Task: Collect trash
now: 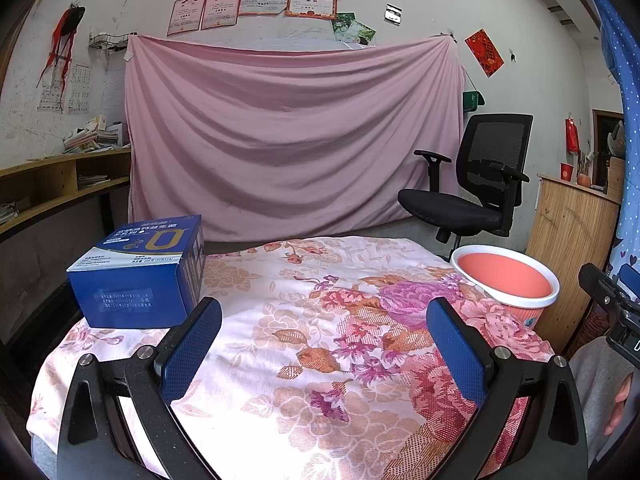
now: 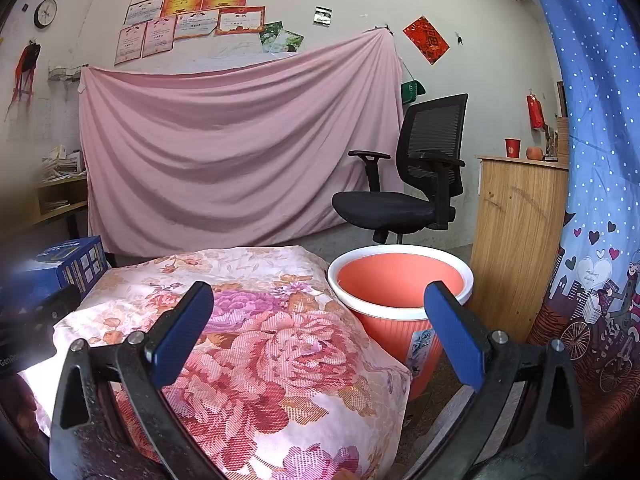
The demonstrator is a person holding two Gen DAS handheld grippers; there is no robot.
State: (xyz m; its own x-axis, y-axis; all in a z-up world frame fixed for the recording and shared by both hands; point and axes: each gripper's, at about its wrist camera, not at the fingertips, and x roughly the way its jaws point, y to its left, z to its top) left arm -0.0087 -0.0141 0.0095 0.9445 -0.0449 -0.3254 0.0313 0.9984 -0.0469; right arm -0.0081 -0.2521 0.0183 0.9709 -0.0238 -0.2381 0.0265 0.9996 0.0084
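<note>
- Left claw hovers low over the tabletop, its two blue-padded fingers spread wide, nothing between them but flowered cloth.
- Right claw is just as wide open and holds nothing; its left finger sits over the cloth's right-hand corner, its right finger overlaps the bin in the picture.
- The blue box is the one loose item on show: it stands on the far left part of the tabletop, upright on its base, just beyond the left claw's left finger and apart from it (printed text on its top, too small to read).
- From the right wrist view the same blue box peeks in at the left edge, well apart from the right claw.
- The orange bin with a white rim stands on the floor just beside the tabletop's right edge; what shows of its inside is bare orange wall.
- In the left wrist view that orange bin shows past the right edge of the cloth, across the tabletop from the box.
- Behind it all, a black office chair stands before a pink sheet hung on the wall.
- A hand shows at the far right of the left wrist view.
</note>
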